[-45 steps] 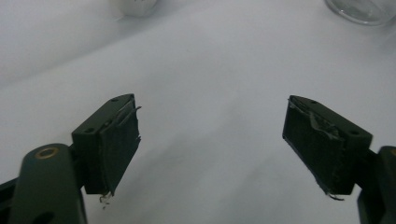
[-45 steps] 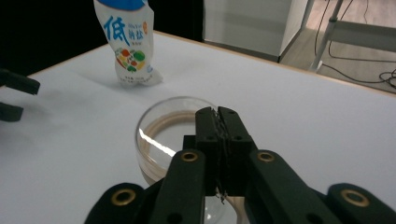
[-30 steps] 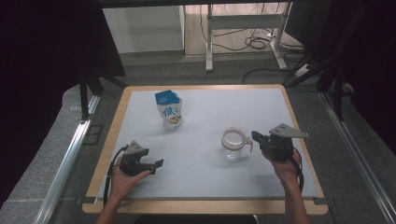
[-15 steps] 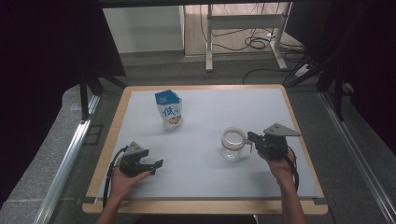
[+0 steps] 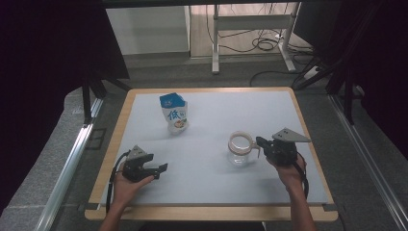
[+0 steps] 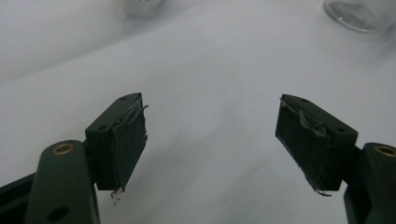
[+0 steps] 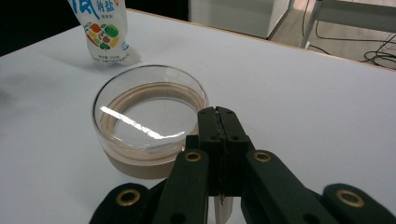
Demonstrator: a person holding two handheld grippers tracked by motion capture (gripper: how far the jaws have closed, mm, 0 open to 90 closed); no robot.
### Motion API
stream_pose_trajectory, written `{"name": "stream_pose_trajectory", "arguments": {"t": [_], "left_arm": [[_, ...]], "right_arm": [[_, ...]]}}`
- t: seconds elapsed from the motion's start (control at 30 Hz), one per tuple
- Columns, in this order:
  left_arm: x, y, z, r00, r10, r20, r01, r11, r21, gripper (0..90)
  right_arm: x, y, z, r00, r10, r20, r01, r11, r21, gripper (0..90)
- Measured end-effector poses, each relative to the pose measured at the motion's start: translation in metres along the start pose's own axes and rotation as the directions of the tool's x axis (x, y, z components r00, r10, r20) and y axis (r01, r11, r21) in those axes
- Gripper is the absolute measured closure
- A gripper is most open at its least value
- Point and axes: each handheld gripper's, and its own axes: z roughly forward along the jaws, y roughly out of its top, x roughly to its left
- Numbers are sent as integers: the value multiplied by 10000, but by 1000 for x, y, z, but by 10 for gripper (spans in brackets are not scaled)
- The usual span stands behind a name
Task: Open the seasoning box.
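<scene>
The white-topped table [image 5: 211, 103] with its wooden rim has broad bare room through the middle and far side. The blue-and-white pouch [image 5: 174, 114] stands upright at about eleven o'clock, well apart from both grippers. The clear glass jar [image 5: 240, 148], with a tan ring at its mouth, stands at four o'clock. The right gripper [image 5: 260, 142], jaws pressed together, sits at the jar's near rim. The left gripper [image 5: 162, 168], at seven o'clock, is wide with nothing between its jaws, which have just been closing slightly.

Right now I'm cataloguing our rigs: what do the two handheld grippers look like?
Both are black. The left gripper has blocky fingers faced with frayed dark padding, brass-coloured pivot pins and a black cable looping back along the forearm. The right gripper carries a grey three-cornered plate on top; its linkage shows the same brass pins. No sleeves are visible.
</scene>
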Motion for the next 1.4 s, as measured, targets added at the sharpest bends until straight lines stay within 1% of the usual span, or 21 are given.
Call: {"name": "stream_pose_trajectory", "arguments": {"t": [0.13, 0.27, 0.47, 0.53, 0.6, 0.67, 0.77, 0.83, 0.87, 0.9, 0.93, 0.97, 1.0, 1.03, 1.07, 1.13, 1.17, 1.2, 1.27, 1.3, 1.4], "left_arm": [[-2, 1, 0, 10000, -50, 84, 50, 9999, -95, 241], [-2, 2, 0, 9999, -149, 73, 150, 9998, -152, 257], [-5, 3, -2, 9998, -113, 139, 116, 9997, -195, 285], [-5, 3, -2, 9999, -89, 131, 92, 9997, -221, 312], [-7, 4, -3, 10000, -26, 54, 29, 9992, -400, 338], [-8, 4, -3, 10000, -15, -18, 13, 9979, -645, 387], [-9, 4, -4, 9999, 13, -167, -27, 9967, -807, 486], [-10, 5, -6, 9999, 16, -128, -28, 9951, -985, 556], [-10, 5, -6, 9999, 16, -128, -28, 9951, -985, 584], [-10, 5, -7, 9999, 63, -122, -75, 9951, -981, 584], [-10, 5, -7, 10000, 61, -39, -64, 9950, -998, 617], [-11, 6, -7, 9999, -24, 146, 40, 9944, -1056, 672], [-11, 6, -7, 9996, -24, 284, 55, 9939, -1098, 703], [-11, 6, -7, 9996, -24, 284, 55, 9939, -1098, 734], [-13, 7, -6, 9992, -4, 389, 47, 9939, -1102, 759], [-17, 9, -5, 9983, 101, 573, -39, 9942, -1071, 782], [-20, 10, -3, 9979, 189, 614, -125, 9946, -1030, 832], [-23, 12, -1, 9968, 295, 740, -219, 9947, -1007, 848], [-25, 13, 1, 9962, 345, 801, -263, 9945, -1009, 867], [-29, 16, 5, 9944, 441, 958, -339, 9939, -1051, 877], [-33, 21, 10, 9929, 551, 1057, -446, 9940, -994, 891]], "right_arm": [[-1, -1, -1, 10000, 71, -3, -71, 10000, -48, 900], [-1, -2, -2, 9999, 109, -26, -110, 9999, -94, 900], [-1, -2, -2, 9999, 135, -4, -135, 9999, -99, 900], [0, -3, -2, 9999, 161, 1, -161, 9998, -148, 900], [0, -4, -3, 9998, 178, 16, -178, 9997, -157, 900], [0, -4, -3, 9998, 190, 23, -189, 9997, -161, 900], [0, -5, -3, 9997, 242, -33, -243, 9995, -211, 900], [-1, -6, -3, 9994, 335, -69, -337, 9991, -253, 900], [-1, -6, -3, 9994, 335, -69, -337, 9991, -253, 900], [-1, -6, -3, 9993, 372, -80, -374, 9990, -258, 900], [-1, -6, -3, 9993, 371, -71, -373, 9990, -258, 900], [-1, -6, -3, 9994, 339, -43, -340, 9991, -253, 900], [-1, -6, -3, 9994, 343, -42, -344, 9991, -257, 900], [-1, -6, -3, 9994, 343, -42, -344, 9991, -257, 900], [-1, -6, -3, 9993, 366, -59, -367, 9990, -264, 900], [-1, -6, -3, 9993, 369, -58, -370, 9990, -269, 900], [-1, -6, -3, 9993, 358, -47, -360, 9990, -267, 900], [-1, -6, -3, 9993, 360, -50, -361, 9990, -268, 900], [-1, -7, -3, 9993, 364, -59, -366, 9990, -271, 900], [-1, -7, -3, 9992, 389, -83, -391, 9989, -271, 900], [-1, -7, -3, 9991, 411, -76, -413, 9988, -279, 900]]}}
